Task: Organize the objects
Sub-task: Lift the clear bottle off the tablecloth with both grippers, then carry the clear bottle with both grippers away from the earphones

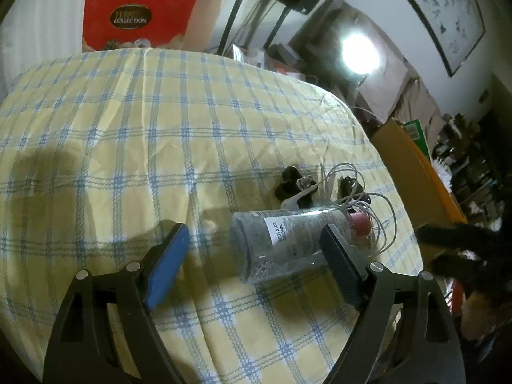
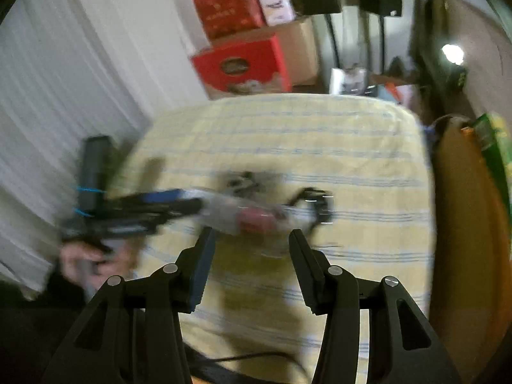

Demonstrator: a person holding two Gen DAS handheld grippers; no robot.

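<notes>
A clear plastic bottle with a red cap [image 1: 288, 243] lies on its side on the yellow-and-blue checked tabletop [image 1: 128, 128], near its 3 o'clock edge, touching tangled white cables [image 1: 368, 204]. The left claw [image 1: 256, 246] stands released around it. The right claw [image 2: 252, 240] hangs released, empty. Open cloth stretches toward 10 o'clock.

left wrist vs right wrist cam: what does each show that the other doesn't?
Left wrist only: the label on the bottle, a framed picture on the wall, sharp detail of the white cable.

Right wrist only: the left gripper seen from outside, with the person's hand on it.

Both: the checked tablecloth, the clear red-capped bottle lying on its side, the red Collection box. Right view is motion-blurred.
</notes>
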